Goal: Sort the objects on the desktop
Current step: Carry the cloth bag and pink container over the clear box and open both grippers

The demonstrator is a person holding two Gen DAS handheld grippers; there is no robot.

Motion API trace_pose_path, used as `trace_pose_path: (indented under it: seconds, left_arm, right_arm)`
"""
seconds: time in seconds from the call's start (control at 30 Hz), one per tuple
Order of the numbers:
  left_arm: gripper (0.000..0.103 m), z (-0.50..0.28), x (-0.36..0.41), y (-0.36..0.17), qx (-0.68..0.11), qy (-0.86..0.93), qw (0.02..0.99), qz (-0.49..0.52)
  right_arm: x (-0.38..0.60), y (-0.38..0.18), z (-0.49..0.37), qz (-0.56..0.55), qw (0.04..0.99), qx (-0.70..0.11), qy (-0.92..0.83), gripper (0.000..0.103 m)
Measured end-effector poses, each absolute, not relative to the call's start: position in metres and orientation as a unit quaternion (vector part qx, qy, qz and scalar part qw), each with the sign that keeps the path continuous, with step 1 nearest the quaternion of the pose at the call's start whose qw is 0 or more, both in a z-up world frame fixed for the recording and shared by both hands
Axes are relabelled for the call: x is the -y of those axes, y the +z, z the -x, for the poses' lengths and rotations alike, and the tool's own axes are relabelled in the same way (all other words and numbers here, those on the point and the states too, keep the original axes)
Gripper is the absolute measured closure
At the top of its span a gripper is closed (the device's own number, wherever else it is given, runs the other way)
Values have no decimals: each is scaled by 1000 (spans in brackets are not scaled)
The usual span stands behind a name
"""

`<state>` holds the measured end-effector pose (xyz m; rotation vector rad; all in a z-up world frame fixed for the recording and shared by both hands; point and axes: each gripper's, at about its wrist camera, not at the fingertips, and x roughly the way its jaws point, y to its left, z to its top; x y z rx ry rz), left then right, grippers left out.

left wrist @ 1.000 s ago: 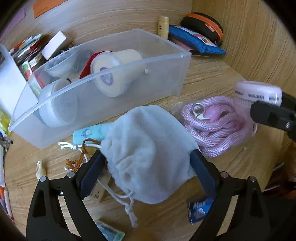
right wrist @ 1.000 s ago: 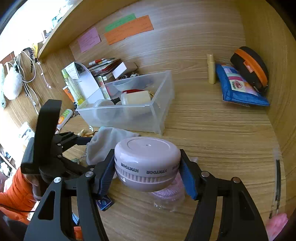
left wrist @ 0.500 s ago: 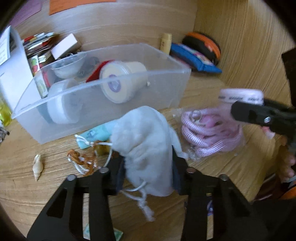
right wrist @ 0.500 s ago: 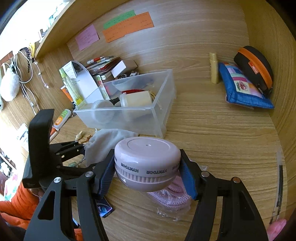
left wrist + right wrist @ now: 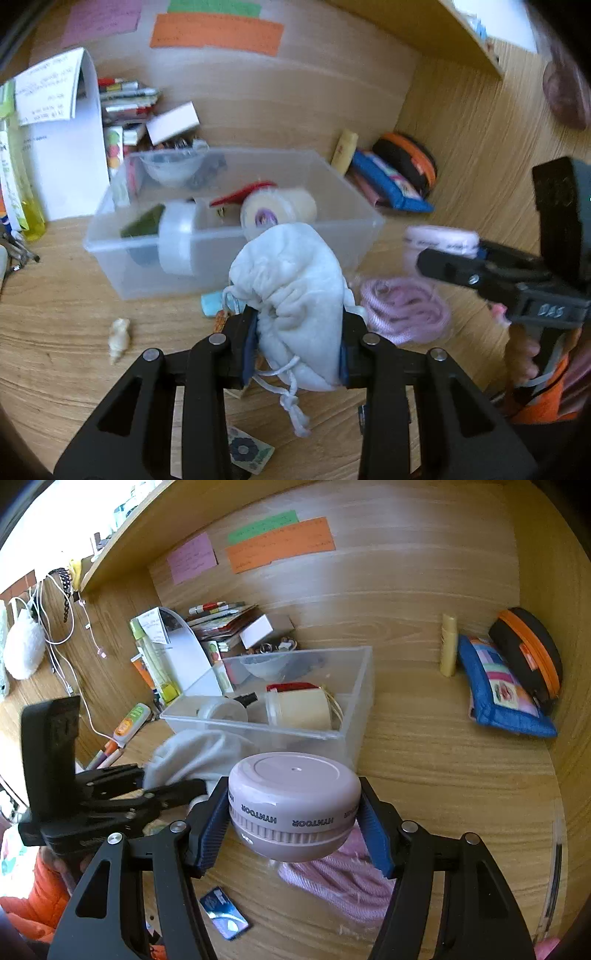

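My left gripper (image 5: pixel 297 350) is shut on a pale grey drawstring pouch (image 5: pixel 295 288), which hangs squeezed between the pads above the wooden desk, in front of the clear plastic bin (image 5: pixel 229 273). The pouch's cords dangle below it. My right gripper (image 5: pixel 295 823) is shut on a round pink device (image 5: pixel 293 801) marked HYNTOOR, held above a coil of pink rope (image 5: pixel 340 882). In the right wrist view the left gripper and the pouch (image 5: pixel 195 753) appear at the left, close to the bin (image 5: pixel 354 686). The bin holds tape rolls, a cup and a small bowl.
A small shell (image 5: pixel 119 338), a teal tube (image 5: pixel 212 302), a card (image 5: pixel 249 450) and a blue packet (image 5: pixel 225 917) lie on the desk. At the back right stand a yellow tube (image 5: pixel 447 648), a blue pouch (image 5: pixel 502 690) and a black-orange case (image 5: pixel 528 650). Books and bottles crowd the back left.
The left gripper's jaws closed from wide around the pouch to squeezing it, then lifted it off the desk toward the bin. The right gripper kept hold of the pink device and rose slightly.
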<state>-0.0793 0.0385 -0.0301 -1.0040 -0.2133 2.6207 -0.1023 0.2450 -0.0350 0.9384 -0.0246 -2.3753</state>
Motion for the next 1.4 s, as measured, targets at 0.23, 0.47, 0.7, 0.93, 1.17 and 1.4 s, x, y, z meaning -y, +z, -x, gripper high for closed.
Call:
trace_pose_path:
  seconds: [0.23, 0.47, 0.7, 0.93, 1.17, 1.4]
  left_arm:
    - [70, 75, -22, -11, 102, 925, 171, 324]
    - [71, 78, -2, -7, 132, 923, 171, 318]
    - [71, 57, 9, 8, 151, 926, 181, 295]
    - [71, 54, 23, 22, 152, 937, 156, 275]
    - [71, 84, 42, 14, 171, 934, 125, 286]
    - [71, 114, 55, -3, 199, 922, 107, 314]
  right_arm:
    - [-230, -26, 113, -345, 295, 3, -891, 42]
    - [-219, -20, 124, -339, 302, -5, -891, 42]
    - [-213, -18, 129, -339, 306, -4, -890, 42]
    - [-208, -17, 131, -340, 308, -2, -889, 42]
    - [-201, -11, 141, -335, 306, -11, -891, 42]
    - [-189, -9, 156, -336, 306, -20, -891, 42]
